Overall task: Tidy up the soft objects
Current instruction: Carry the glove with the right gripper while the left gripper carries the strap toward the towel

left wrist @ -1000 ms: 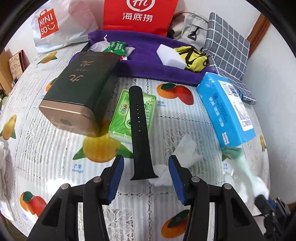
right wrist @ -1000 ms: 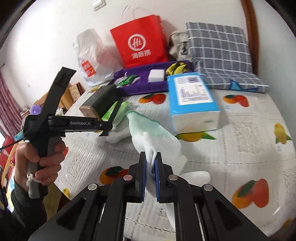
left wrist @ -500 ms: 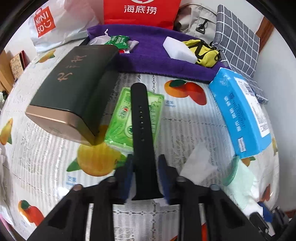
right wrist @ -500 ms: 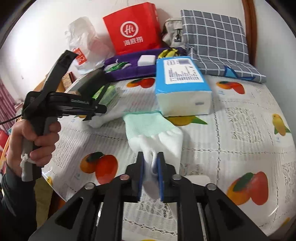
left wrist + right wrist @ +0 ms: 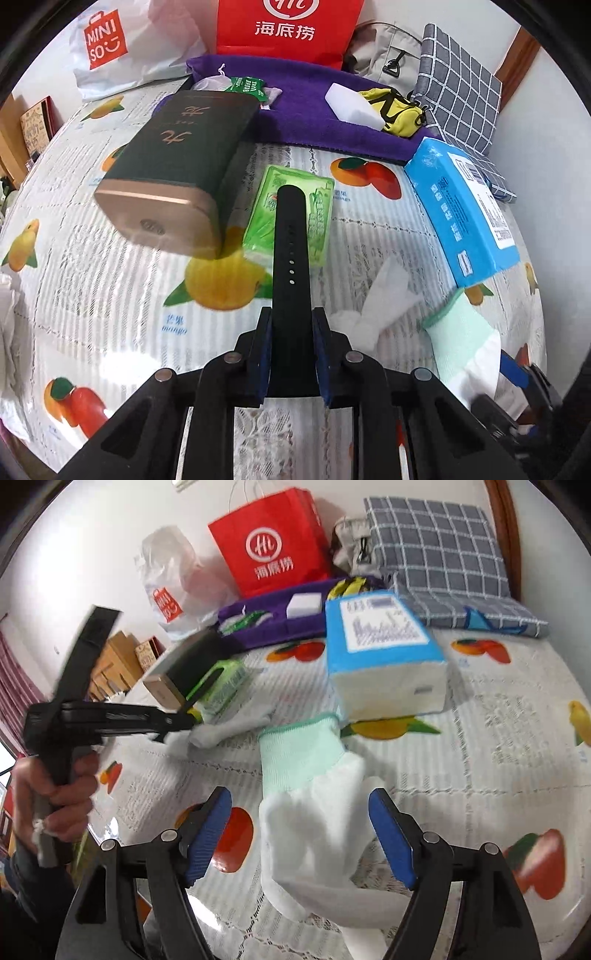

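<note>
Risk: my left fingers pinch only the black strap's near end at frame centre, so it may droop and drag the green tissue pack; right fingers spreading, glove loose on the surface between them.

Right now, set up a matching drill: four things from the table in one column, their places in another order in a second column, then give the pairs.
Things:
1. strap
2. glove
3. sponge
4. tissue box

Places:
A. on the purple towel, beside the yellow pouch
B. clamped in the left tool, its far end over the green pack
C. on the tablecloth just beyond the glove's cuff
D. lying between the opening pads of the right tool, touched by neither

Pairs: 1-B, 2-D, 3-A, 4-C
</note>
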### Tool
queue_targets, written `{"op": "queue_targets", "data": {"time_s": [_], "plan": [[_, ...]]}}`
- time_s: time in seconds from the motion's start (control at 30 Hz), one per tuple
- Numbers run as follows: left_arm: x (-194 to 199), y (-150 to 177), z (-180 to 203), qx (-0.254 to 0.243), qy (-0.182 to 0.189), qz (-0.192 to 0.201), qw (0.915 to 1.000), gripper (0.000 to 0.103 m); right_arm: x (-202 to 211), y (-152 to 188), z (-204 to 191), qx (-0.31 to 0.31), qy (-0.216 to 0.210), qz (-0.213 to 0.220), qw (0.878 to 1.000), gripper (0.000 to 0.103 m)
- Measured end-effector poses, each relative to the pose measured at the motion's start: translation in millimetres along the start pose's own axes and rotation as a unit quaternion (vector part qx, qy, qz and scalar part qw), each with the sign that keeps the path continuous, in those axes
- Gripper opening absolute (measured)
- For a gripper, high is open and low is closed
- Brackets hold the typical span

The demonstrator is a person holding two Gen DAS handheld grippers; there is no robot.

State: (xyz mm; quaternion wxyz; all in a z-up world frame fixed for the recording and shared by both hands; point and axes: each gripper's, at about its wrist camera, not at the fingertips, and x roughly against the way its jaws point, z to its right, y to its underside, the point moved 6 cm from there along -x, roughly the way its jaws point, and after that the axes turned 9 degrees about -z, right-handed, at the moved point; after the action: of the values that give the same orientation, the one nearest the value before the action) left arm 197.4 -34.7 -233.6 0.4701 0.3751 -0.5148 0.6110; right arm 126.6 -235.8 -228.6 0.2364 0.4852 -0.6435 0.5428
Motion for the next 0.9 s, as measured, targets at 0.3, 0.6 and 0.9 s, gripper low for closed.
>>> {"op": "queue_targets", "data": {"time_s": [0.3,0.6,0.9], "plan": [[10.9,19.8,-11.3,0.004,0.014,0.000,0.9999,0.020,-23.2,1.7,-4.2,0.002,0.046,-0.017,0.999,0.075],[18.3,30.5,-15.9,0.007,0.026,0.004,0.9996,0.019,-13.2,5.3,21.0,-0.036,0.070,-0.011,0.997,0.021],[40.1,31.1,-17.6,0.008,0.039,0.024,0.9989,0.019,-3.8,6.9,8.0,-0.027,0.067,-0.013,0.997,0.016]]}}
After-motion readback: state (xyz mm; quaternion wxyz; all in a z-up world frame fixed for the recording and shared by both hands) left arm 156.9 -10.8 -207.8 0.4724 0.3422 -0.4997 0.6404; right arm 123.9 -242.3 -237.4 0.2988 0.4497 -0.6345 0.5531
